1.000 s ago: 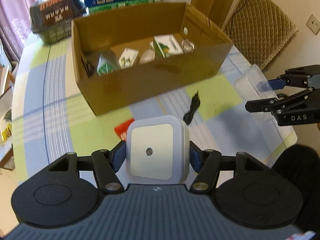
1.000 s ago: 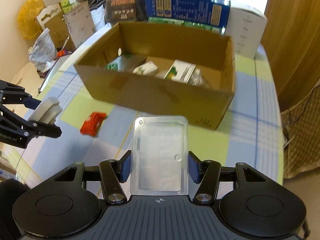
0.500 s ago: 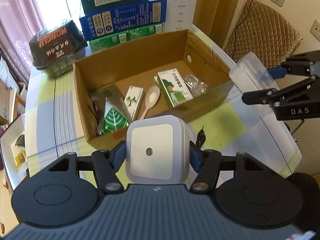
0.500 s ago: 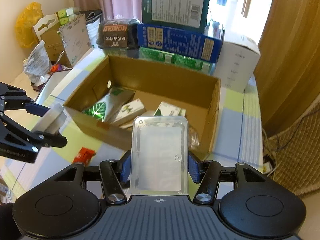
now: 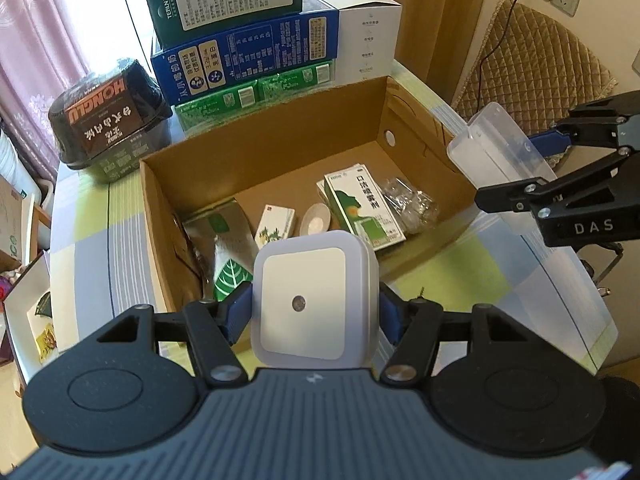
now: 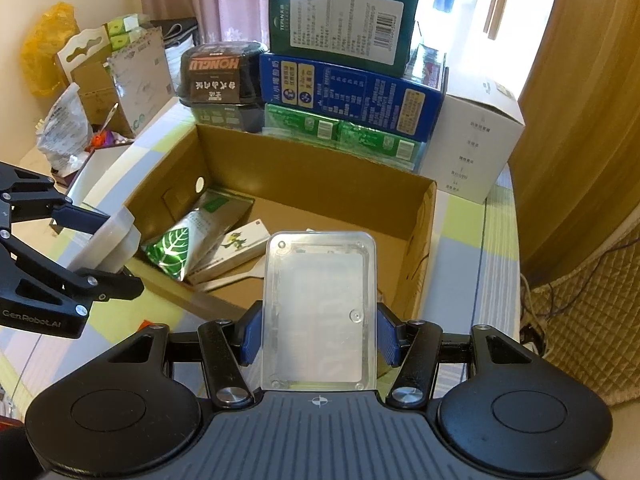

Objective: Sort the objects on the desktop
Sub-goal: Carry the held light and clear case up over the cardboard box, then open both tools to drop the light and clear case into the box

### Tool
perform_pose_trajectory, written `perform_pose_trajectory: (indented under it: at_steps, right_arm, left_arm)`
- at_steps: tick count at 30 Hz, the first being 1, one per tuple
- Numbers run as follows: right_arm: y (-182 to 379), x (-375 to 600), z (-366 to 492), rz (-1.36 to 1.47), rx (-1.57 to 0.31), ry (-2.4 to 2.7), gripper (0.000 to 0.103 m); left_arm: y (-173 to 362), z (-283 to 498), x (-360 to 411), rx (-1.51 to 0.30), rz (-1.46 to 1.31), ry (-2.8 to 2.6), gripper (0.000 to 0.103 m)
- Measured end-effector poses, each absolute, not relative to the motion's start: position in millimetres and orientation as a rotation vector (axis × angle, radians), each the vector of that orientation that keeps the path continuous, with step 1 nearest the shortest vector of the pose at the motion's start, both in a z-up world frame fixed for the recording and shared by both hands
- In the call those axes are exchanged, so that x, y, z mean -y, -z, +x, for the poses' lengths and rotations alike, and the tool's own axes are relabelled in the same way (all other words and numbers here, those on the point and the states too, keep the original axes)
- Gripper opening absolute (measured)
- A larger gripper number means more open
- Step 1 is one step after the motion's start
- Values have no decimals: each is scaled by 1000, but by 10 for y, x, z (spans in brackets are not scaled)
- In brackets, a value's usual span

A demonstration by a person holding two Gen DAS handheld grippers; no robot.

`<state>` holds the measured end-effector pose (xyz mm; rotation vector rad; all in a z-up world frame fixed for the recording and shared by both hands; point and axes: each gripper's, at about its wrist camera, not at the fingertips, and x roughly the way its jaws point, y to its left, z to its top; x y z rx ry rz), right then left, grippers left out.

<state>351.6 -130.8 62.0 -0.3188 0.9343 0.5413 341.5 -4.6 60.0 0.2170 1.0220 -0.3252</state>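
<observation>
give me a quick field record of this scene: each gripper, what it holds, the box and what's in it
left gripper: shut on white square night light
right gripper: shut on clear plastic rectangular case
brown cardboard box: open, on checked tablecloth
in box: green leaf foil pouch, green-and-white cartons, crinkled clear wrapper

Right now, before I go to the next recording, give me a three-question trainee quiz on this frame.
1. True or false: the left hand-held gripper is shut on a white square night light.
2. What does the right hand-held gripper hold? A) a spoon B) a clear plastic case C) a red packet
3. Fill in: inside the cardboard box, the foil pouch bears a green ____ design.

Key: 1 true; 2 B; 3 leaf.
</observation>
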Motion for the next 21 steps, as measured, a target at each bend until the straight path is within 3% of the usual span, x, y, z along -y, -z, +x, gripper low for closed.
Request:
perform_pose_trajectory:
  at_steps: [21]
  right_arm:
    - [-289, 1099, 4174, -263, -989, -502, 53]
  left_arm:
    - [-252, 4098, -20, -1030, 131, 316, 59]
